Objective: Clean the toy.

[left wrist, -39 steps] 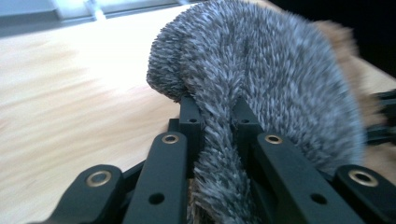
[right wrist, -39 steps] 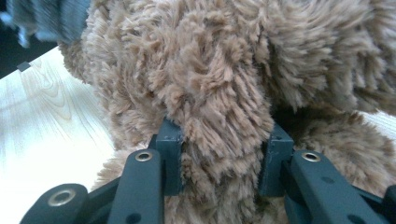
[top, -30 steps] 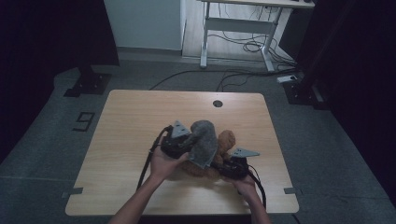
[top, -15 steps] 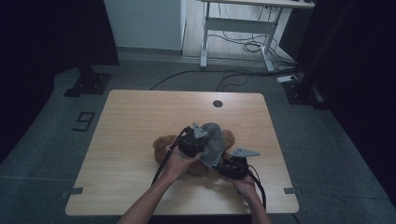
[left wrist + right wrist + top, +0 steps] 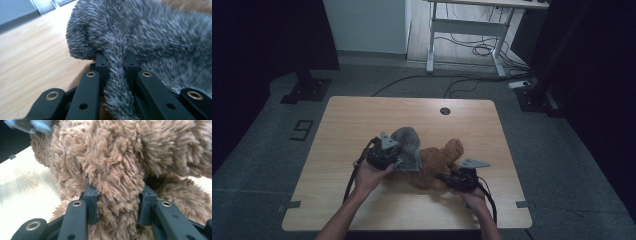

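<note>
High view: the brown teddy bear (image 5: 437,165) lies at the middle of the wooden table (image 5: 362,115), its long axis running from the near left up to the far right, where one rounded end points. A grey fuzzy cloth (image 5: 408,147) drapes over the bear's left part, hiding it. The left gripper (image 5: 393,156) is at the cloth, the right gripper (image 5: 451,179) at the bear's near side. Half a second ago the cloth and left gripper sat further right over the bear.

Left gripper view: the jaws are clamped on a fold of grey cloth; the bear is barely visible.

Right gripper view: the jaws squeeze a thick tuft of brown fur; the bear is cropped
</note>
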Available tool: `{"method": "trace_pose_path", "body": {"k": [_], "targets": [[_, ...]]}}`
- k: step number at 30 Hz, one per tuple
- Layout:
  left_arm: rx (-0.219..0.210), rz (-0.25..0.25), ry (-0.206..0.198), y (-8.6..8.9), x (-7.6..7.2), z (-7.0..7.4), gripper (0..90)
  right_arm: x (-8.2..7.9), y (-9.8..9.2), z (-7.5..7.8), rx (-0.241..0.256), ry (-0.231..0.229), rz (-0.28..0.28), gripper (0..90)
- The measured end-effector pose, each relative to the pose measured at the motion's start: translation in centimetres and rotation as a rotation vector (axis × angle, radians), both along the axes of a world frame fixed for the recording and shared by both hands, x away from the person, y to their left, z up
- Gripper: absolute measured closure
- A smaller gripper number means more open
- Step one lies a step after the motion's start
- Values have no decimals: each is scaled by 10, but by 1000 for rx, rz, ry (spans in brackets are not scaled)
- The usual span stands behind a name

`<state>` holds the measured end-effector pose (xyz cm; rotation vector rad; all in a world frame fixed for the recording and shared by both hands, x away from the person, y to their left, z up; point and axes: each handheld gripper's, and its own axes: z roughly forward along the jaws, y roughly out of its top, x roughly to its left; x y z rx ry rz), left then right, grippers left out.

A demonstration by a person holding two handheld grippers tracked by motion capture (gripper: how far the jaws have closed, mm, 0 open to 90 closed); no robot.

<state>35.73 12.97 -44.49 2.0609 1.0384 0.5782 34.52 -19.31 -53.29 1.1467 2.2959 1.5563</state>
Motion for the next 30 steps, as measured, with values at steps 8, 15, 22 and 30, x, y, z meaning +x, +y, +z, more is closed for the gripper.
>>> {"method": "trace_pose_path", "body": {"k": [8,15,22,30], "targets": [[-44,74,7,41,-7,-10,786,0,0,0,1,-1,0,613],[-64,123,114,59,-4,-42,787,0,0,-1,2,0,1,617],[-175,111,148,54,4,-53,798,1,5,0,-13,-30,14,657],[-222,146,72,50,36,-44,807,24,18,5,-40,-95,13,669]]}}
